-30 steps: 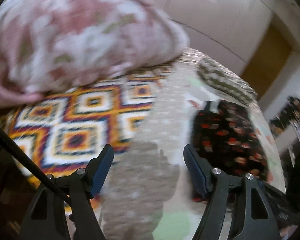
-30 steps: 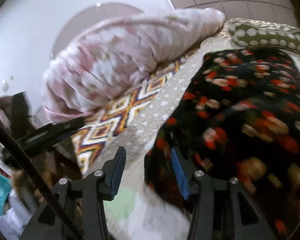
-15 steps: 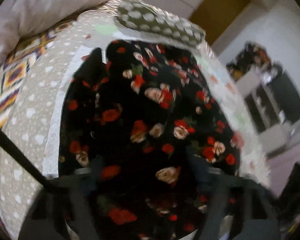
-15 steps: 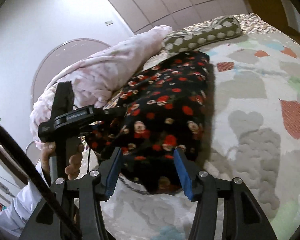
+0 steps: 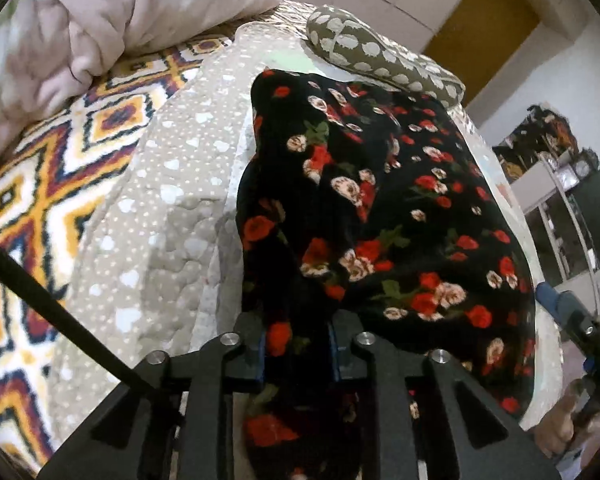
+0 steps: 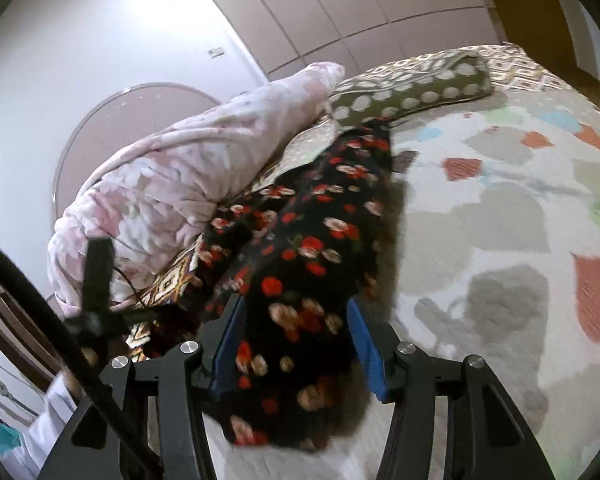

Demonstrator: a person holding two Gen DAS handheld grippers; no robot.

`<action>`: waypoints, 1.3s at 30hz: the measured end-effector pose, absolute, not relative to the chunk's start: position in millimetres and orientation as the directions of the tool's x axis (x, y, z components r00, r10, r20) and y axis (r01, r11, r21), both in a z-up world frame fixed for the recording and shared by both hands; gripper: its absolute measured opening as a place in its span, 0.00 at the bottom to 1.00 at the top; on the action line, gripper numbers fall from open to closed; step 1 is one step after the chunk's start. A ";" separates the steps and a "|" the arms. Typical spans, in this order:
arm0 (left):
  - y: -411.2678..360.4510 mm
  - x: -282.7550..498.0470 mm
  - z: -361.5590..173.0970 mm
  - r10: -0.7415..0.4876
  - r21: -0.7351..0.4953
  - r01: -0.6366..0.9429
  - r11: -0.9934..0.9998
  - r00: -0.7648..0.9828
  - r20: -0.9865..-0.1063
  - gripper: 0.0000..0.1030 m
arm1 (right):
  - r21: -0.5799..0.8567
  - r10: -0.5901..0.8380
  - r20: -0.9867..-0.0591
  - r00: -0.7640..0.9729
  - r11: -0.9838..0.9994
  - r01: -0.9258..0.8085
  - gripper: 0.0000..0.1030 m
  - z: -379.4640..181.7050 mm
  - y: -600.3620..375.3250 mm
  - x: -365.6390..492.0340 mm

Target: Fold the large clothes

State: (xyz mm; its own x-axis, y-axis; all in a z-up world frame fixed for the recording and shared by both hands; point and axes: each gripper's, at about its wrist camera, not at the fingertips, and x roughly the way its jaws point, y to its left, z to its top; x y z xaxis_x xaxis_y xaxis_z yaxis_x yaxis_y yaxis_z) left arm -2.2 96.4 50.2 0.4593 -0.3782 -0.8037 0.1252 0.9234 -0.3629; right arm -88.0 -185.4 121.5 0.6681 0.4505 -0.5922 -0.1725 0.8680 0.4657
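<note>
Floral garment (image 6: 300, 240): near hem smeared by motion blur, lower centre of right wrist view. Left gripper (image 5: 296, 354): pad faces buried in cloth. Right gripper (image 5: 568, 316): cropped at right edge. Shelf contents (image 5: 540, 140), upper right: indistinct.

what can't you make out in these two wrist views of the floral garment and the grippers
- Near hem of the black floral garment: left wrist view, hidden under the left hand-held gripper, whose jaws have just been closing on a fold.
- Whether the right hand-held gripper pinches cloth: right wrist view, motion blur; garment lies between its jaws.
- Garment type and sleeves: both views, bunched folds.
- Bed edges: cut off by the fisheye rim.
</note>
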 end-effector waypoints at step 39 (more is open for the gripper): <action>119.6 -26.1 97.8 -0.388 -0.400 0.114 0.909 0.575 -0.720 0.74 | 0.202 0.231 -0.669 0.706 0.971 -0.126 0.44 115.5 -159.4 -90.0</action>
State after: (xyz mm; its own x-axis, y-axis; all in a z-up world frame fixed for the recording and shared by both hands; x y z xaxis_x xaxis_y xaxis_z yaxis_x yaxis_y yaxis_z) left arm -26.1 119.6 97.8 0.5753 -0.3885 -0.7198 0.1138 0.9095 -0.3999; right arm -90.0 -159.4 115.5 0.7061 0.2308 -0.6694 -0.1264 0.9713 0.2016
